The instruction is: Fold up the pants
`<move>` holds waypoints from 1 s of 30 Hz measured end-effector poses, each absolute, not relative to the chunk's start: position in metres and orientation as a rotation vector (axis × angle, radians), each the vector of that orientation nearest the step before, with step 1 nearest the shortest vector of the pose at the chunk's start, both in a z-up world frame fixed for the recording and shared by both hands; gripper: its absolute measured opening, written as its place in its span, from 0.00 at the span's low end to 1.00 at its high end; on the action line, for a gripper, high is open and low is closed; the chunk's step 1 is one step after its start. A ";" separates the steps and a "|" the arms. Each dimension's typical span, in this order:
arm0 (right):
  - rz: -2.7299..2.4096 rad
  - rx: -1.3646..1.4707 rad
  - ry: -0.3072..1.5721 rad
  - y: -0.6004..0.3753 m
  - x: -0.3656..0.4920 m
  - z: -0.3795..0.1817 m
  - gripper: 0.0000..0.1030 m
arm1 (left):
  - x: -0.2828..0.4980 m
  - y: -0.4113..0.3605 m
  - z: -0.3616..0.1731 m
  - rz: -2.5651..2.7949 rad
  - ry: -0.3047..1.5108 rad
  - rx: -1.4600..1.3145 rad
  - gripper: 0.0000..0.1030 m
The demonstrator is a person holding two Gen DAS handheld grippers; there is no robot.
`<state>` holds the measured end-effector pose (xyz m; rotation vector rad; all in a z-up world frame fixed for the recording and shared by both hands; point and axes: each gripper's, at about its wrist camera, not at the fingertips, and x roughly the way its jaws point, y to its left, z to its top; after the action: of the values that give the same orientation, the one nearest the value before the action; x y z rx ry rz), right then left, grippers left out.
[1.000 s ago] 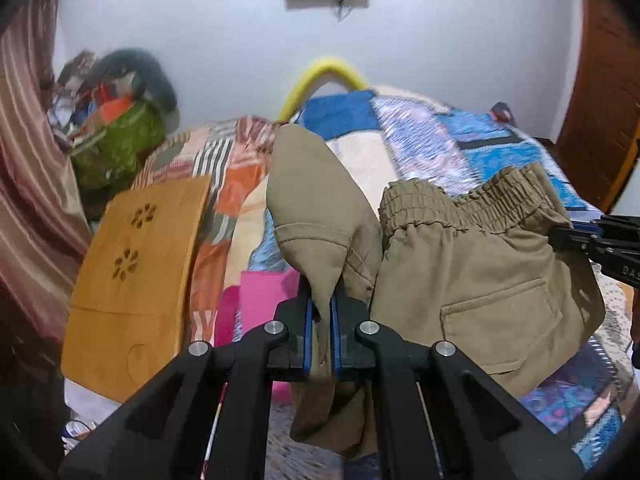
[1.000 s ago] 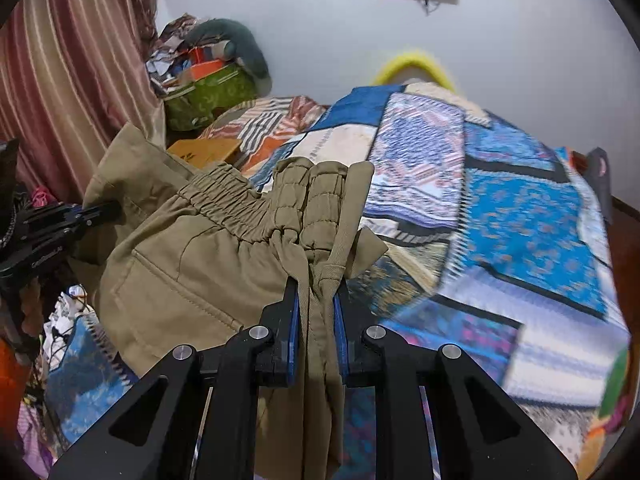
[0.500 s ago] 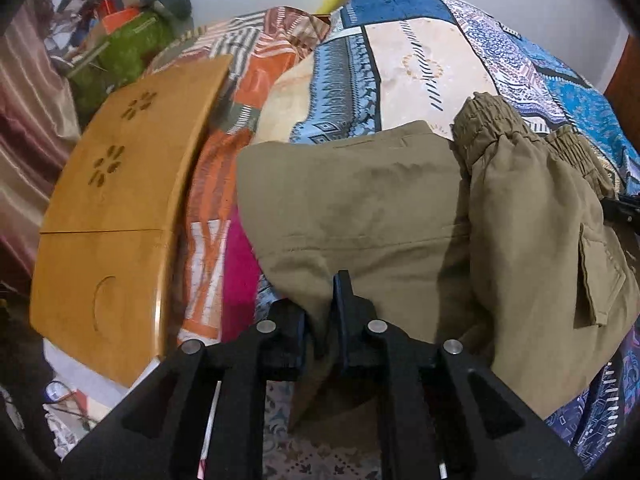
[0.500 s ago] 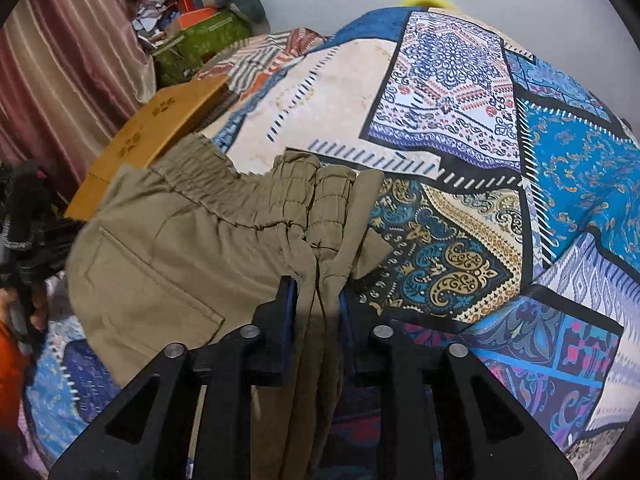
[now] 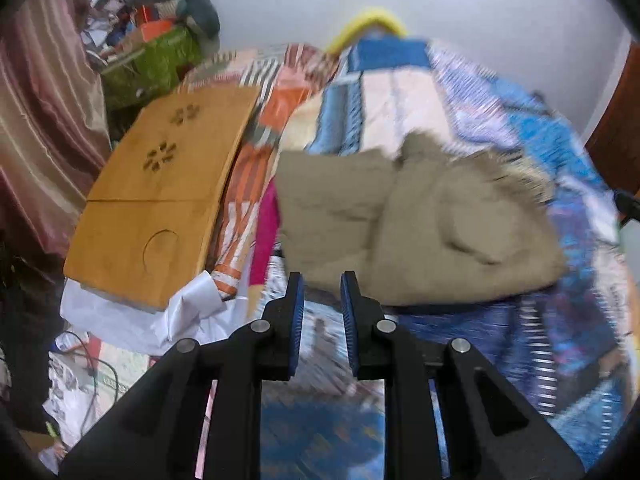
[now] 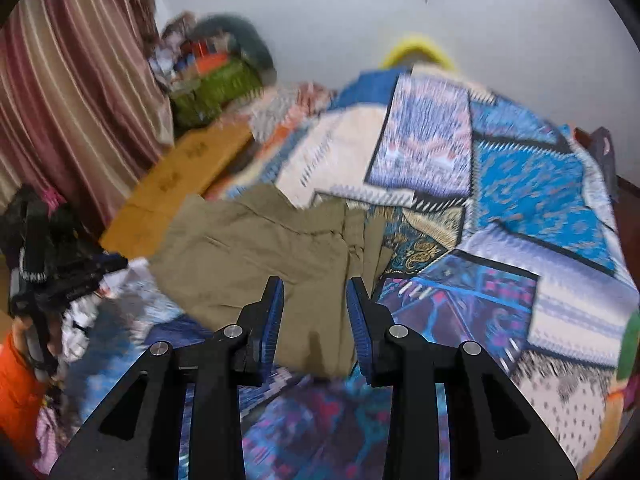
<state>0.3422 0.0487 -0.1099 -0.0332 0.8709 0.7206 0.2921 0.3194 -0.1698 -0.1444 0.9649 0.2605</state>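
Observation:
The khaki pants (image 5: 420, 232) lie folded in a flat bundle on the patchwork bedspread (image 5: 400, 104), the picture blurred by motion. My left gripper (image 5: 322, 284) hovers just short of their near edge, jaws slightly apart with nothing between them. In the right wrist view the pants (image 6: 260, 248) spread out ahead of and under my right gripper (image 6: 315, 292). Its jaws are opening and the pads do not touch the cloth. The left gripper (image 6: 44, 276) also shows at that view's left edge, held by a hand in an orange sleeve.
A wooden lap board (image 5: 160, 200) lies left of the pants, over white sheeting (image 5: 132, 320). A striped curtain (image 6: 72, 112) hangs at the left, with a green bag (image 5: 152, 64) and clutter behind. A yellow hoop (image 6: 416, 46) sits at the bed's far end.
Both grippers were shut on the raised pants; they lowered them onto the bed, let go and drew back. The pants now lie folded flat.

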 end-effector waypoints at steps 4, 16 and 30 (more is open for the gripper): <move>0.744 0.051 0.787 0.020 0.293 -0.070 0.29 | 0.247 0.270 -0.117 0.223 0.831 -0.118 0.20; 0.812 0.067 0.525 -0.028 0.158 0.002 0.29 | 0.112 0.164 -0.008 0.164 0.506 -0.107 0.20; 0.804 0.030 0.229 -0.051 0.084 0.042 0.55 | 0.029 0.118 0.046 0.171 0.278 -0.088 0.54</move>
<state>0.0837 -0.0506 0.0421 0.0298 0.2287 0.8038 0.0290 0.1181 0.0463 -0.0877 0.2776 0.1711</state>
